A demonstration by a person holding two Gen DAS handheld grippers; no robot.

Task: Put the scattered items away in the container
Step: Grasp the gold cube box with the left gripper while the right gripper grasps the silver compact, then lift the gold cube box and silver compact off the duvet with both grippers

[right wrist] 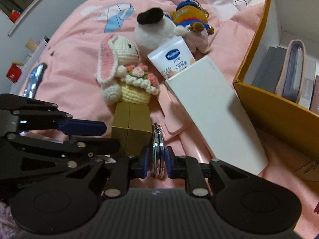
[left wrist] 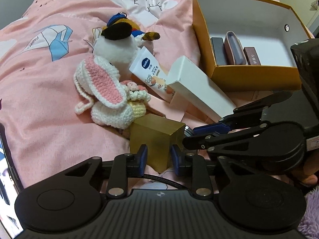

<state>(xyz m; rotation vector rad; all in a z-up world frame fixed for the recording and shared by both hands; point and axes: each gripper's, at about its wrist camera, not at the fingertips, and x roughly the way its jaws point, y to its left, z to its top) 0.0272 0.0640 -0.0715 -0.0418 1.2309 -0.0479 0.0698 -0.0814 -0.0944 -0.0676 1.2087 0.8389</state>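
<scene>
Pink bedding point(left wrist: 49, 91) printed with paper cranes and sleepy-eyed clouds covers the bed where everything lies. Farthest left among the items is a crocheted rabbit point(left wrist: 107, 91) with pink-lined ears and a small knitted bouquet, and just behind it a white plush toy point(left wrist: 117, 47) with a black patch, backed by a brown keychain figure point(right wrist: 189, 17). Beside the rabbit's feet stands a gold box point(left wrist: 157, 137); the left gripper point(left wrist: 158, 157) has its jaws pinching this box on two opposite sides, blue pads flat against it. Touching the box on its right is a bundle of silver rings point(right wrist: 158, 151), and the right gripper point(right wrist: 157, 163) has its jaws pressed onto them from both sides. Behind them a white hand-cream tube point(left wrist: 151, 69) leans against the plush, with a long white carton point(left wrist: 199, 91) lying across its lower end. At far right sits the orange container point(left wrist: 257, 77), open-topped, already holding a grey box, a pink case and a dark red box standing side by side.
</scene>
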